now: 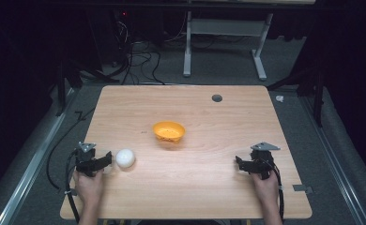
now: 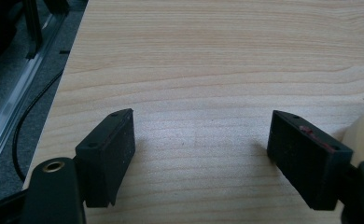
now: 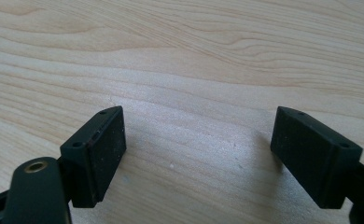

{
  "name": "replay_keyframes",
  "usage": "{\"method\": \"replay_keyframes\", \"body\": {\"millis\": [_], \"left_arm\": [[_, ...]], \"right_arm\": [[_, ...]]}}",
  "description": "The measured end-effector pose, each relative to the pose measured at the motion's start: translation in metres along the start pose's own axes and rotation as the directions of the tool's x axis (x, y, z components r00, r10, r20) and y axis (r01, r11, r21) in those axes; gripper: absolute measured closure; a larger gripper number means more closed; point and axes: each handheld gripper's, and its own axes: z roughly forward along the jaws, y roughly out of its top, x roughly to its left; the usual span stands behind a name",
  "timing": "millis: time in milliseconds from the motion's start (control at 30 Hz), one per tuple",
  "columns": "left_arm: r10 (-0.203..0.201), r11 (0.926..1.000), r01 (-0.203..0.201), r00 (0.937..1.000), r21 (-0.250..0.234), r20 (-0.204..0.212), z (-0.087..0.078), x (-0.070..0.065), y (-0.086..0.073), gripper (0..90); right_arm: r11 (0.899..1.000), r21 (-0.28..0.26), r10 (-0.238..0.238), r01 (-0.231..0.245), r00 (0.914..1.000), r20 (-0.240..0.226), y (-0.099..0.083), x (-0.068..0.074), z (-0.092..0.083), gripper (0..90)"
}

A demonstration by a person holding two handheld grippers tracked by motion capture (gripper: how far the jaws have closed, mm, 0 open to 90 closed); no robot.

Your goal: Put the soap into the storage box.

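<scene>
Resting wide apart, the left gripper (image 1: 107, 160) sits just beside the white ball (image 1: 125, 158), likely lining up a grasp; the right gripper (image 1: 240, 163) waits agape over bare tabletop (image 1: 209, 187).

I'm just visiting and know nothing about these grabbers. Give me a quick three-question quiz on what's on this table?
1. True or false: the left gripper has its jaws wide open.
2. Which thing lies nearest the left gripper: A) white ball, B) orange bowl, C) dark round hole in the table?
3. What lies between the jaws of the right gripper?

Key: 1 true. 2 A. 3 Bare table.
</scene>
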Motion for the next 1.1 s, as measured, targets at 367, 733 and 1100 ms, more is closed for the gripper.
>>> {"method": "replay_keyframes", "body": {"millis": [367,733,1100], "left_arm": [[0.005,1.0000,-0.005,1.0000,0.001,0.002,0.0000,-0.0002,-0.0002,23.2],[0.004,1.0000,-0.004,1.0000,0.002,0.004,-0.0004,-0.0005,-0.0003,23.1],[0.006,1.0000,-0.006,1.0000,0.003,0.003,-0.0006,-0.0009,-0.0005,23.1]], "right_arm": [[1.000,0.000,0.002,-0.002,1.0000,0.003,0.0000,-0.0001,0.0000,19.0],[1.000,0.000,0.002,-0.002,1.0000,0.002,0.0000,-0.0001,0.0000,18.9],[1.000,0.000,0.002,-0.002,1.0000,0.001,-0.0001,-0.0002,-0.0002,18.9]]}}
